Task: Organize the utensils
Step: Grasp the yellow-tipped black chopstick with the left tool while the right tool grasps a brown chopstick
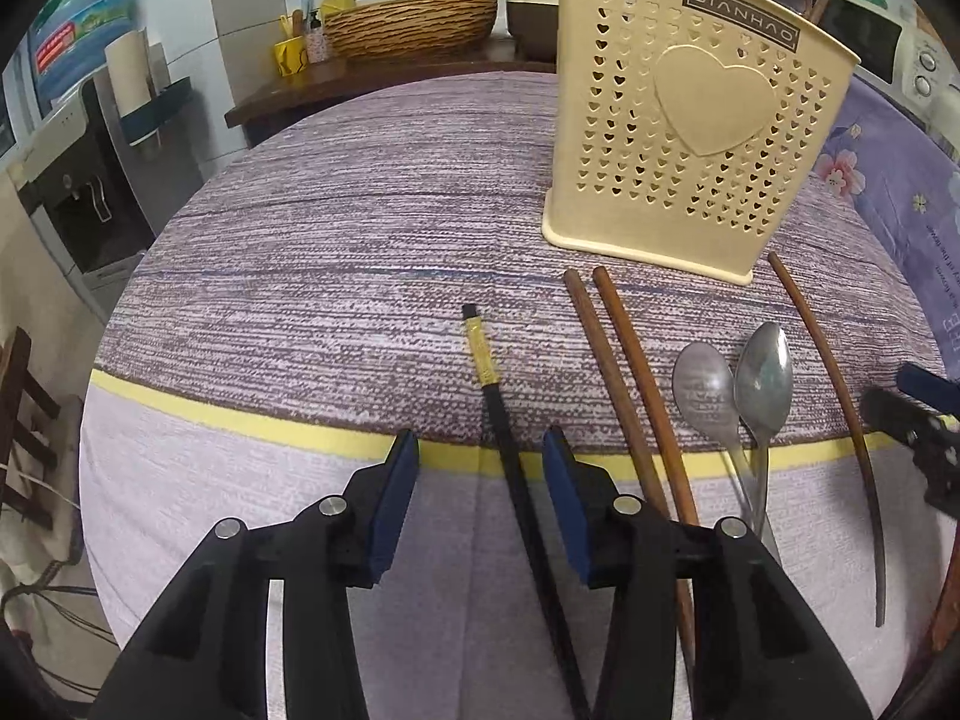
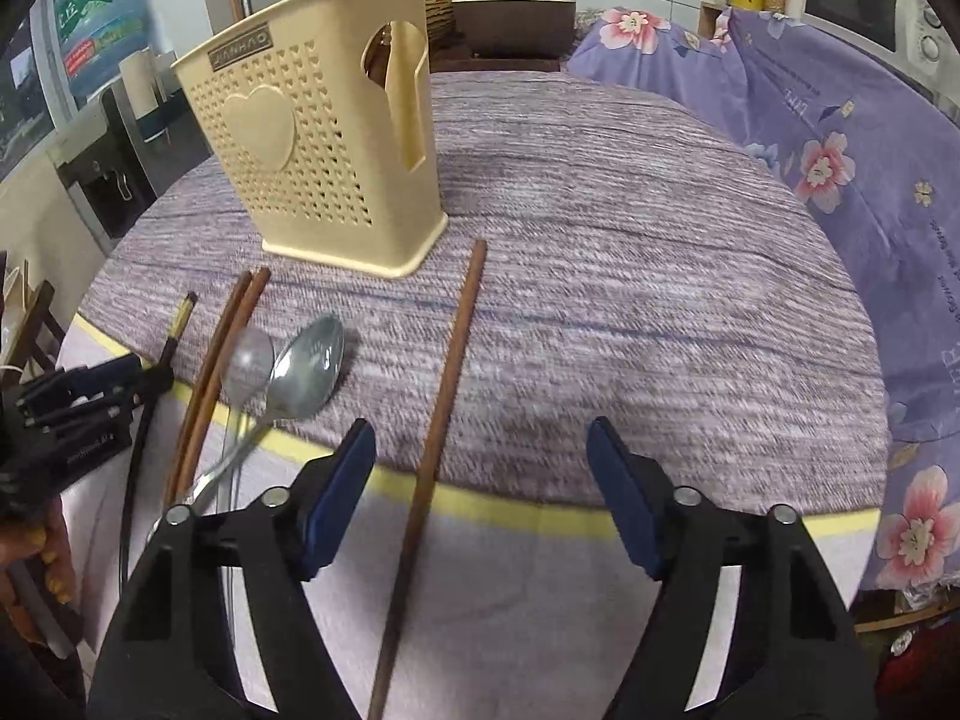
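Observation:
A cream perforated utensil holder (image 1: 690, 120) (image 2: 324, 144) stands upright on the striped tablecloth, with a few handles sticking out of its top. A black chopstick with a gold band (image 1: 498, 420) (image 2: 180, 318) lies between the jaws of my left gripper (image 1: 480, 462), which is open and not pressing on it. To its right lie a pair of brown chopsticks (image 1: 624, 372) (image 2: 228, 348) and two metal spoons (image 1: 762, 384) (image 2: 306, 366). A single brown chopstick (image 1: 828, 384) (image 2: 450, 372) runs between the wide-open jaws of my right gripper (image 2: 480, 444), nearer the left pad and untouched.
A purple floral cloth (image 2: 840, 180) drapes over something at the right. Behind the table stand a woven basket (image 1: 414, 24), a rice cooker (image 2: 510, 6) and a microwave (image 2: 864, 0). A water dispenser (image 1: 78, 198) stands at the left. A person's hand (image 2: 48, 546) holds the left gripper.

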Available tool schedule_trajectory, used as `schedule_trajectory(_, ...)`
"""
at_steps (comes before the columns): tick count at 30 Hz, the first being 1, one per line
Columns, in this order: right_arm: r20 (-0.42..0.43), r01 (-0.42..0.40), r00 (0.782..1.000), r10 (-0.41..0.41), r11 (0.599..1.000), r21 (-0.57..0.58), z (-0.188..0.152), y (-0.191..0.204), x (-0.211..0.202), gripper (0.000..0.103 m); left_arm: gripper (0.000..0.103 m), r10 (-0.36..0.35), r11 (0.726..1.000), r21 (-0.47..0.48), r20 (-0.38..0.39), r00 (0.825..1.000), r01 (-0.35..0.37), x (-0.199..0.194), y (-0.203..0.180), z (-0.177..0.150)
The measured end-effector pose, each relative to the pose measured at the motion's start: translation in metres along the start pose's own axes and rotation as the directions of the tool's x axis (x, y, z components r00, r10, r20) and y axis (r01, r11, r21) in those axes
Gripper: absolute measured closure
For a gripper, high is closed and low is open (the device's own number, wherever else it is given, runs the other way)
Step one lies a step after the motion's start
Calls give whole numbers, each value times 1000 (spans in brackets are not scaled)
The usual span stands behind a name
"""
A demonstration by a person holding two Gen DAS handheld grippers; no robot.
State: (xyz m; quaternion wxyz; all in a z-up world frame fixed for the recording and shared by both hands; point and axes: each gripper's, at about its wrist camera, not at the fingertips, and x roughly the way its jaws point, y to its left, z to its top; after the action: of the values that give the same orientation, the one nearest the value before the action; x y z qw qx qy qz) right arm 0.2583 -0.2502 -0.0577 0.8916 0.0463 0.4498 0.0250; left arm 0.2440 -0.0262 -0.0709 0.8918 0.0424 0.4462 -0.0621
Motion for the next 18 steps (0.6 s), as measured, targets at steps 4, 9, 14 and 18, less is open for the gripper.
schedule_trajectory(4,-32,13,999,-13,1000,8,22,2,22,54,63,-3,1000,-20,-5,1000,3,5,2,8)
schedule_trajectory(9,-56,52,997,-52,999,5,43,8,43,68,78,1,1000,-29,-19,1000,-1,10,3,18)
schedule_trajectory(14,-56,94,994,-94,996,-2,53,15,52,75,87,9,1000,-13,-22,1000,-9,15,2,24)
schedule_trajectory(18,-40,106,994,-106,994,-4,58,16,57,81,92,14,1000,-16,-18,1000,-15,19,4,29)
